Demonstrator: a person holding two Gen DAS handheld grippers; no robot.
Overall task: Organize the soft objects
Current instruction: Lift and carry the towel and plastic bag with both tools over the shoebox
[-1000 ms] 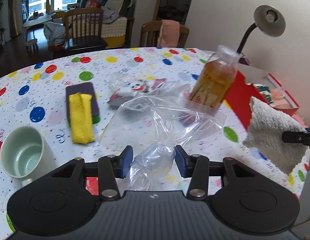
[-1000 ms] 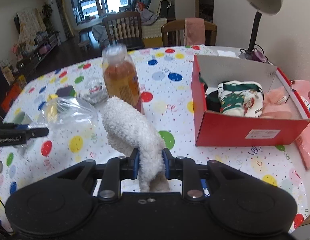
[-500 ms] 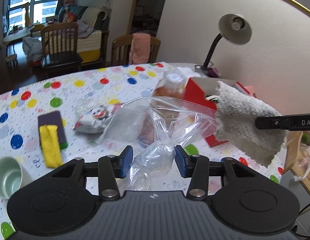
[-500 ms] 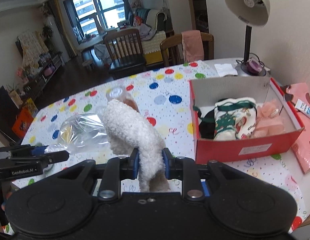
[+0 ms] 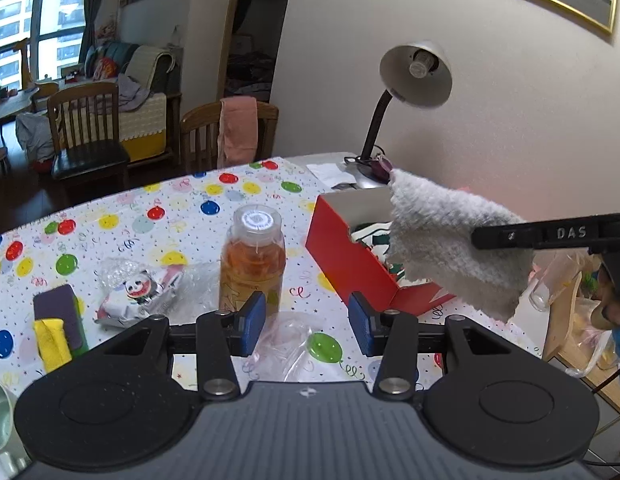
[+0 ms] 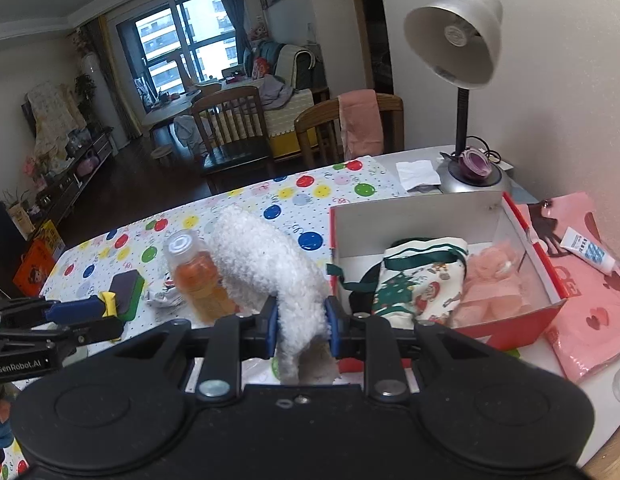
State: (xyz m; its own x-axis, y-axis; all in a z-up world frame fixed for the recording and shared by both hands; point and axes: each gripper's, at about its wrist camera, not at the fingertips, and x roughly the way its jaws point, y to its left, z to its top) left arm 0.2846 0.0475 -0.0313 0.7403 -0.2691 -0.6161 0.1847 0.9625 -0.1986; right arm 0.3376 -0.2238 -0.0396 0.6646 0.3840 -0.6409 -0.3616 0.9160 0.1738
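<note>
Above the table's right edge, my right gripper [image 6: 300,330] pinched a fluffy white cloth [image 6: 266,256] beside the red box [image 6: 522,320]; its finger read "DAS". My left gripper [image 5: 307,322], marked "GenRobot.AI", held a clear plastic bag [image 5: 288,344] between half-closed pads.

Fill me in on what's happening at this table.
A person is sorting soft things with two handheld claws. The right claw is shut on a fluffy white towel, held above the polka-dot tablecloth beside the open red cardboard box, which already holds a Christmas-print fabric pouch and a pink fuzzy item. The left claw grips a crumpled clear plastic bag. An orange drink bottle stands nearby.
</note>
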